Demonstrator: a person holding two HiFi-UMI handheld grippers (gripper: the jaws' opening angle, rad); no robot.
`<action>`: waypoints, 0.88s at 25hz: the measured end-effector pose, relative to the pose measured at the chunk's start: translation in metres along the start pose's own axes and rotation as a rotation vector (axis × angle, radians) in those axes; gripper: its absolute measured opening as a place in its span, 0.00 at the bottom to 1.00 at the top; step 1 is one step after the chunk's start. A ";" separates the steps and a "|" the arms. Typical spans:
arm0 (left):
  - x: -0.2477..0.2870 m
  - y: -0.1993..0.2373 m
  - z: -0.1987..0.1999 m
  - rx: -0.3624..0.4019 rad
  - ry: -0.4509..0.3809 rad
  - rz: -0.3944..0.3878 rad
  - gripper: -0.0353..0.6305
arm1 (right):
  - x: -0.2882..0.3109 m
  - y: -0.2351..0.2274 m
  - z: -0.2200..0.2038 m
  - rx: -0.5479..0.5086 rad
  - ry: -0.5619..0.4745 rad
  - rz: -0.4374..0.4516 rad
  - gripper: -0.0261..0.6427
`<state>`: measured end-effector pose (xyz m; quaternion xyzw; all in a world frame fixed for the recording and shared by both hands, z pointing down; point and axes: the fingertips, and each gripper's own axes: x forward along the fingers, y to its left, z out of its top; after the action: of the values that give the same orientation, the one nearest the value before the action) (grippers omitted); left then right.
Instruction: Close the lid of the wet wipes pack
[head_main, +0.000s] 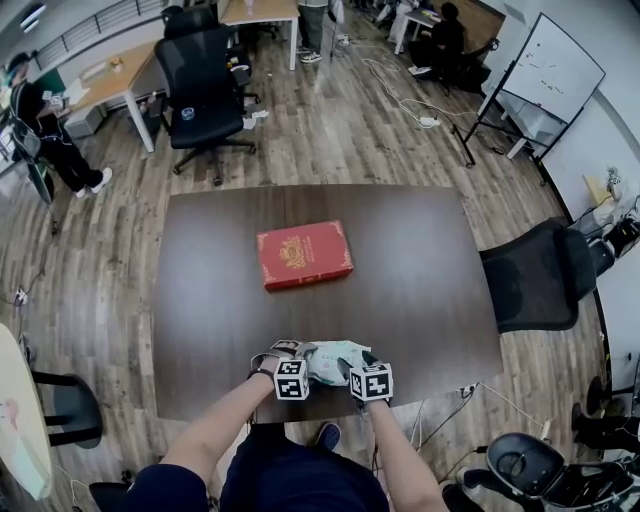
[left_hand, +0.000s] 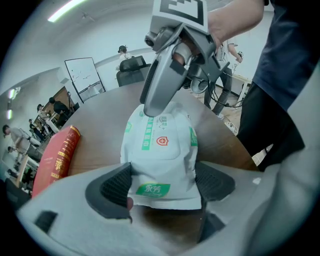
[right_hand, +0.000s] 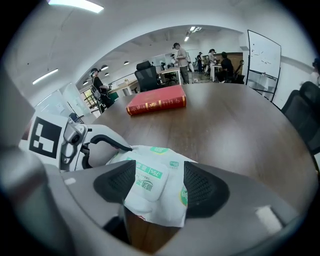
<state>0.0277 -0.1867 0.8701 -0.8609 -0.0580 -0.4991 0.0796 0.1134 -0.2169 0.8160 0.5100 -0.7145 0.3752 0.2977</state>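
Dark brown bench (head_main: 420, 260), wood-plank floor (head_main: 330, 130), open office. A black office chair (head_main: 205, 75) stands past the far edge, another chair (head_main: 535, 280) at the right side, and a whiteboard (head_main: 553, 68) far right. A red book (head_main: 304, 254) lies flat mid-bench.

The wet wipes pack (head_main: 335, 360) sits at the near edge, between your two hands. From the head view the marker cubes cover both sets of jaws.

Left gripper view: your left gripper (left_hand: 164, 185) has its jaws clamped on one end of the pack. The lid (left_hand: 162, 142) looks flat, and the right gripper reaches onto the far end.

Right gripper view: your right gripper (right_hand: 160, 185) has its jaws part-open astride the other end, with no clear pinch. People stand at the far desks.
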 end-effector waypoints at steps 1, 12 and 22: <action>0.000 0.000 0.000 -0.002 0.000 -0.001 0.64 | -0.006 0.001 0.002 -0.011 -0.009 0.005 0.51; -0.003 0.000 0.001 -0.003 0.003 0.007 0.64 | -0.081 0.009 -0.007 -0.032 -0.137 0.018 0.54; -0.006 0.001 0.007 -0.003 -0.004 0.055 0.70 | -0.135 0.024 -0.025 -0.096 -0.200 -0.013 0.55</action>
<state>0.0307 -0.1862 0.8612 -0.8634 -0.0338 -0.4949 0.0919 0.1328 -0.1228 0.7151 0.5349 -0.7543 0.2857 0.2514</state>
